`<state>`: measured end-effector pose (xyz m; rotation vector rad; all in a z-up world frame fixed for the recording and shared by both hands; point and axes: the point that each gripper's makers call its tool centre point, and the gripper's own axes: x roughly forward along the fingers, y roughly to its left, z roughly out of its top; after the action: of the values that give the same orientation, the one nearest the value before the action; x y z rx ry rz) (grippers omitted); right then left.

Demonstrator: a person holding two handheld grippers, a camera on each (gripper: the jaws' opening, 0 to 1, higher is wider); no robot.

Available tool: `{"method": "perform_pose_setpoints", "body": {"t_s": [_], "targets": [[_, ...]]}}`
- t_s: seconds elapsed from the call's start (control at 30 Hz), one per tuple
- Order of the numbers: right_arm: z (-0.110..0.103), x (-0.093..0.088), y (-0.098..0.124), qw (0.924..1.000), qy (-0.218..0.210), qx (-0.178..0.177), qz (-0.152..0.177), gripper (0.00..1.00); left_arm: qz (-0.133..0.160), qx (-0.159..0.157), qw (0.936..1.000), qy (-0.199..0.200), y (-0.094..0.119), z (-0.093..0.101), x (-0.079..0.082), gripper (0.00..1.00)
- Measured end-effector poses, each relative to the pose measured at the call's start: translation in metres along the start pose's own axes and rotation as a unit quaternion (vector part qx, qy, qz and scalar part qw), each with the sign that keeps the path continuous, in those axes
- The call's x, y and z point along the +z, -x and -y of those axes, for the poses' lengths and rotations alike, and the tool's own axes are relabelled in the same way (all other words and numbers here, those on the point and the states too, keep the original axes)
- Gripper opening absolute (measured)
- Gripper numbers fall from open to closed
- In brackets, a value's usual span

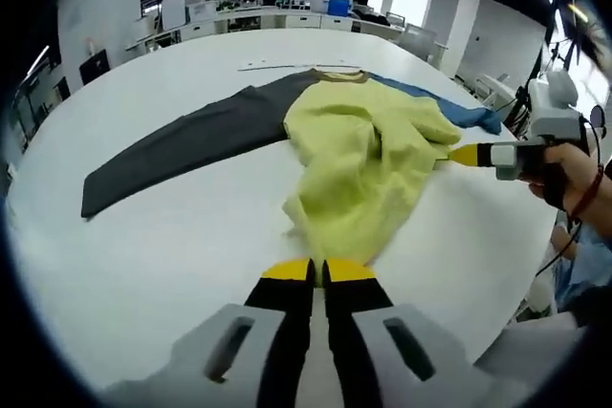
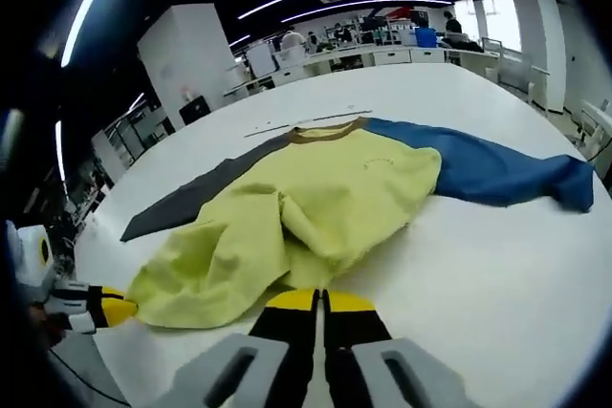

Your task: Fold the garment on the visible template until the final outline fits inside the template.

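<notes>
In the left gripper view, the left claw rises from the bottom with its two black, yellow-tipped jaws pressed together and nothing between them. Its tips sit just short of the near hem of a soft yellow-green long-sleeved garment with one dark grey sleeve and one blue sleeve, which lies rumpled on the broad white counter. The dark grey sleeve stretches flat toward the left of this view, while the blue sleeve runs off behind the yellow body to the right. The body is bunched in loose folds, with the brown neckband at the far end. From the right comes the right claw, held by a person's hand; its yellow tip touches the garment's edge (whether it grips cloth I cannot tell here). A thin pale line lies on the counter just beyond the neckband.

In the right gripper view, the right claw shows its jaws closed together, empty, just beside the crumpled yellow hem of the garment. The blue sleeve spreads to the right, the grey sleeve to the left. The left claw enters at the lower left, its yellow tip near the fabric's corner.
</notes>
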<state>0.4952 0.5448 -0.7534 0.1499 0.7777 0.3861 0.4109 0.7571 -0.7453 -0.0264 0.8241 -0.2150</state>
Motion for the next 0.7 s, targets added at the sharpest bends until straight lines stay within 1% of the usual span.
{"method": "perform_pose_setpoints", "body": {"t_s": [0.1, 0.27, 0.37, 0.47, 0.57, 0.7], "targets": [[0.006, -0.004, 0.011, 0.9999, 0.013, -0.003, 0.000, 0.00, -0.003, -0.002, 1.0000, -0.007, 0.003, 0.001, -0.002, 0.01], [0.017, -0.012, 0.026, 0.9999, 0.013, -0.004, -0.004, 0.00, -0.007, -0.010, 0.9998, -0.013, 0.008, 0.003, -0.005, 0.01], [0.025, -0.016, 0.039, 0.9999, 0.008, -0.007, -0.005, 0.00, -0.005, -0.011, 0.9998, -0.017, 0.011, 0.003, -0.005, 0.01], [0.028, -0.019, 0.050, 0.9999, 0.010, -0.005, -0.002, 0.00, -0.007, -0.014, 0.9998, -0.012, 0.013, 0.001, -0.007, 0.01], [0.033, -0.026, 0.059, 0.9995, 0.027, -0.011, -0.008, 0.00, -0.011, -0.016, 0.9998, -0.007, 0.015, 0.001, -0.011, 0.01], [0.043, -0.036, 0.072, 0.9995, 0.025, -0.016, -0.011, 0.00, -0.013, -0.020, 0.9997, -0.007, 0.019, 0.003, -0.014, 0.01]]}}
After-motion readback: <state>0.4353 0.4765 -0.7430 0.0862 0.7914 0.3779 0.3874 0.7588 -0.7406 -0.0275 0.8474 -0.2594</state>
